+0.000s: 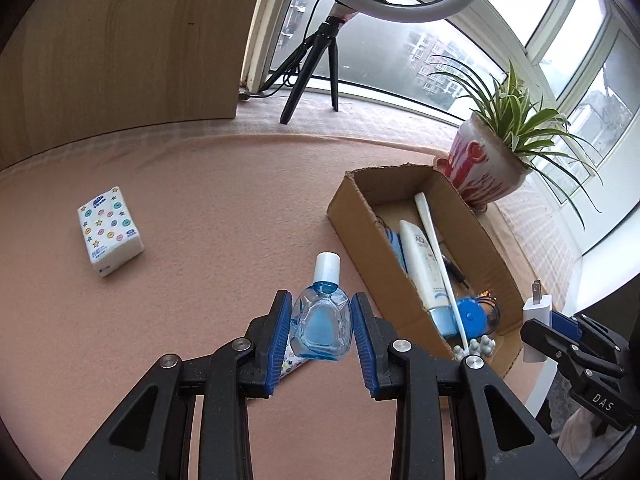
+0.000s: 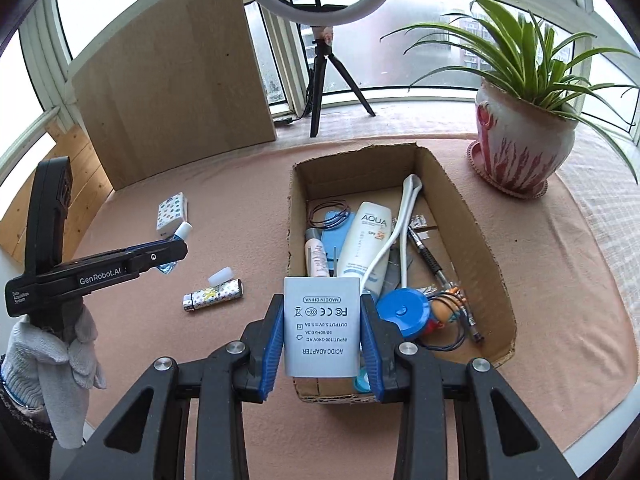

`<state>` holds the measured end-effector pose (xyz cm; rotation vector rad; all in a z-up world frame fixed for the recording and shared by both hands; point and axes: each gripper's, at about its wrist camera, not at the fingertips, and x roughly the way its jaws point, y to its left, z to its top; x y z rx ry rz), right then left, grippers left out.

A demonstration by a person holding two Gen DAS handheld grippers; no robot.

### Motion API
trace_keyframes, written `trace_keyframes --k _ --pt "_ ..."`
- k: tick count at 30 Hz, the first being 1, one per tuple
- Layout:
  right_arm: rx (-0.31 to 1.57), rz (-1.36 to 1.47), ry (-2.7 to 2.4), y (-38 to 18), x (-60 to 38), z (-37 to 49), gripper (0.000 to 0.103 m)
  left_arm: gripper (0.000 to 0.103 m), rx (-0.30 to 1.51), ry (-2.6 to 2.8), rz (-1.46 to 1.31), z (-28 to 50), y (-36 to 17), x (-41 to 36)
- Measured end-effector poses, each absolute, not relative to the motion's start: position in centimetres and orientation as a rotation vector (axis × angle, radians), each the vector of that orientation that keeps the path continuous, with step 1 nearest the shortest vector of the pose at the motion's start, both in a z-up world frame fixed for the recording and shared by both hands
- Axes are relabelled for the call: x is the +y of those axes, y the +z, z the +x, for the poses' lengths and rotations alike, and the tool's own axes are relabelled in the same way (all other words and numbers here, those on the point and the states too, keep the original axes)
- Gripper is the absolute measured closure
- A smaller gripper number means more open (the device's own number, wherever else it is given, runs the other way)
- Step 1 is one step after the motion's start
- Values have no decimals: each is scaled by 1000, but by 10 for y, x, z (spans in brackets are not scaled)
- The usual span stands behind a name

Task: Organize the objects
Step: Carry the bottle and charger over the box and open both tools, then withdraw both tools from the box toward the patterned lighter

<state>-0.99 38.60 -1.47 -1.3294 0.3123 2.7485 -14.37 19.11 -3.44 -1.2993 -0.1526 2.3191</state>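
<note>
Adapter and eye-drop bottle both clamped and airborne, headed for the cardboard box.

Right gripper pinches the white AC adapter by its side faces, hanging over the box's near end; left gripper squeezes the blue bottle, white cap forward, above the pink cloth just left of the box. Box already crowded: AQUA tube, white cable, blue round case. Best drop looks like low releases into gaps, adapter first, so nothing bounces out. Patterned lighter and tissue pack lie on the cloth, not yet boxed.
</note>
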Motion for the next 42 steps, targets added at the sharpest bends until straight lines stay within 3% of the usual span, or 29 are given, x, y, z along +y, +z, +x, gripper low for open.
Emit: trace_keyframes --k 17,32,34,35,37,42 --pt "320 -1340 2696 -30 436 -17 71 70 -9 2270 -1264 -205 -42 324" --pt "305 -1390 2685 -43 445 -28 71 69 59 2280 -1285 -215 -56 353" --pt "296 -1388 2696 -43 444 -29 70 51 50 2283 -1290 -215 -56 351" --pt "278 -1393 2698 -43 442 -29 66 33 50 2287 -1289 -215 -56 350" --pt "223 -1386 2695 -41 437 -29 38 30 58 2296 -1273 -213 -53 349" --pt "197 -1354 2708 -36 432 -27 35 30 55 2296 -1263 -208 -49 342"
